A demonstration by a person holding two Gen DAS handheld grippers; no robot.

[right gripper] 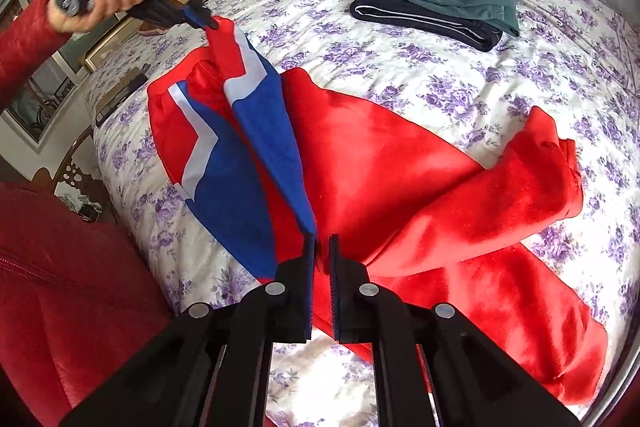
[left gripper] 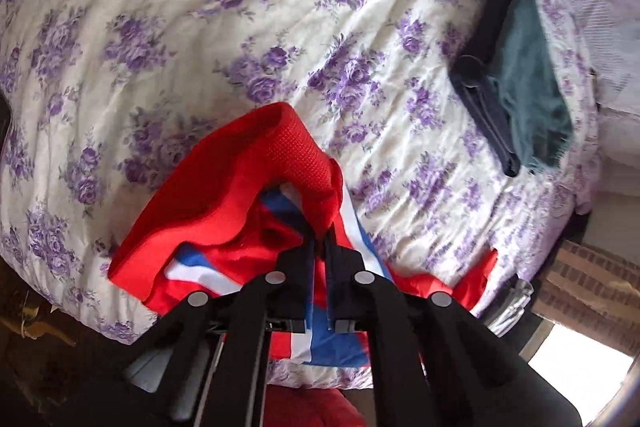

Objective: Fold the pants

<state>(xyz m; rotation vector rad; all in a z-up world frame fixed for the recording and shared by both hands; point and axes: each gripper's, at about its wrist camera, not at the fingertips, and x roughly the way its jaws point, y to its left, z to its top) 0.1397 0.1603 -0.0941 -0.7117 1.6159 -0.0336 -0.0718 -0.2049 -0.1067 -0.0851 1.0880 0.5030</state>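
Both the left gripper (right gripper: 210,23) and right gripper (right gripper: 322,239) clench the red pants (right gripper: 400,167) lying on the bed (right gripper: 460,83), near folded dark clothes (right gripper: 440,3).

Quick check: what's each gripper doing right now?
Left gripper: closed on the red pants, lifting an edge.
Right gripper: closed on the same pants.

pants (right gripper: 400,163): soft fleecy red cloth, slight sheen, ribbed knit cuff | bedspread (left gripper: 200,27): creased matt floral cotton | left tool (left gripper: 320,243), right tool (right gripper: 322,247): matt black plastic, dull metal rivets | jacket sleeve (right gripper: 24,43): glossy red leather-like
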